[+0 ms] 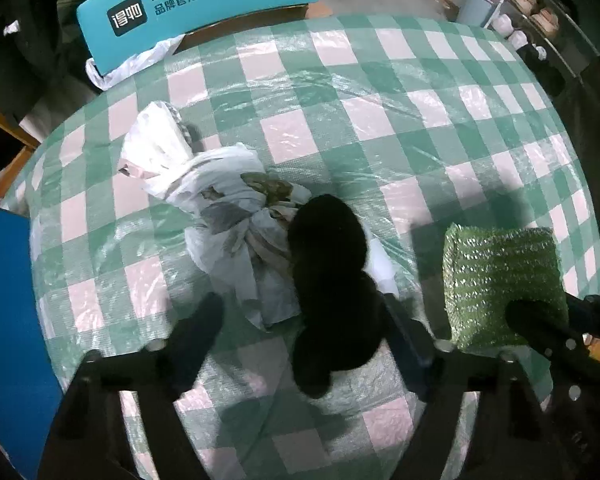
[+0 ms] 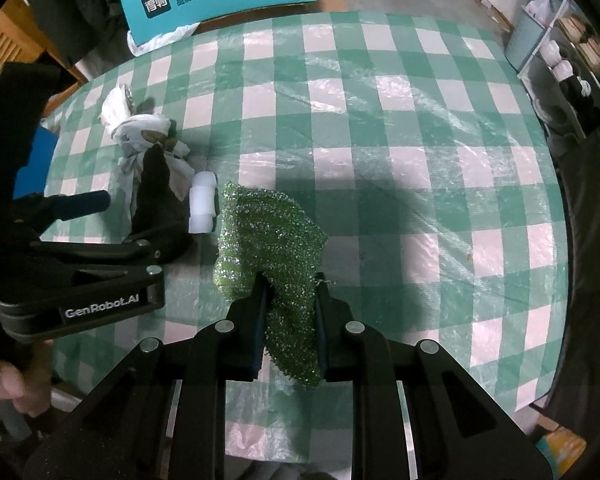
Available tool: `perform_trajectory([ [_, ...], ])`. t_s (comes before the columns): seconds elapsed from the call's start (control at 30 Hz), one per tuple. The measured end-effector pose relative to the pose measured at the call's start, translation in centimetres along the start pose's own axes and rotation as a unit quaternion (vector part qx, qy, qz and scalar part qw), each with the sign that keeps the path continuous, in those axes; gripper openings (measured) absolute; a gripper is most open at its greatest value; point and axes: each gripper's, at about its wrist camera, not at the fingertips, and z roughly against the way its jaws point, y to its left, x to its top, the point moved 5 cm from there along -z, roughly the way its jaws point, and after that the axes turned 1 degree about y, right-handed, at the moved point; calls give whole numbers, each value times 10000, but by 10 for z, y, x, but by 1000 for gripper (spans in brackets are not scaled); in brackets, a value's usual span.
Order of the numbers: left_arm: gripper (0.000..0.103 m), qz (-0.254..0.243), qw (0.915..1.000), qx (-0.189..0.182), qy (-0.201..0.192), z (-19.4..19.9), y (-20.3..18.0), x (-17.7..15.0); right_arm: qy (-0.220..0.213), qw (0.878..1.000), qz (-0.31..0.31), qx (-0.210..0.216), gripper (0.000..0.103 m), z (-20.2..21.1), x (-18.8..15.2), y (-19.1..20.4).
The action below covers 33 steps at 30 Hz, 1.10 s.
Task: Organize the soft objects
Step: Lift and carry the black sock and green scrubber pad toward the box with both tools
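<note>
My right gripper (image 2: 290, 292) is shut on a green glittery scouring sponge (image 2: 272, 236), held just above the checked tablecloth; the sponge also shows in the left wrist view (image 1: 500, 284). My left gripper (image 1: 300, 316) is open, its fingers on either side of a black soft object (image 1: 332, 280) lying on the cloth. In the right wrist view this gripper (image 2: 132, 208) is at the left by the black object (image 2: 156, 192). A knotted white cloth bundle (image 1: 220, 200) lies just beyond it, also in the right wrist view (image 2: 140, 136). A white foam block (image 2: 202, 208) lies beside the black object.
The round table (image 2: 420, 160) has a green and white checked cloth under clear plastic. A teal printed box (image 1: 196, 4) stands past the far edge. A shelf with shoes (image 1: 540, 12) is at the far right. A blue surface (image 1: 4, 320) is at the left.
</note>
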Motion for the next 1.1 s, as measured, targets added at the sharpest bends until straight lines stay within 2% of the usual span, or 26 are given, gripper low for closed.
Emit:
perform_trajectory([
  [0.03,63,-19,10000,-68,20,-1,-1,0,-5,10000,-19,3,18,1,0,-2],
  [0.1,42,-73,9999,-107,37,-1,-3,-1,-15,10000,-48,5,18,0,1,-1],
  [0.13,37,-100,9999,-115,33,-1,-4,-2,-23,10000,-60,6,18,2,1,-3],
  [0.6,37,-48,9994,-268,-213,34,10,-21,-244,9997,49,60,18,22,7,11],
  [1.1,37,-143,9967,230,-768,90,35,-38,-626,9972,383,116,18,57,13,43],
])
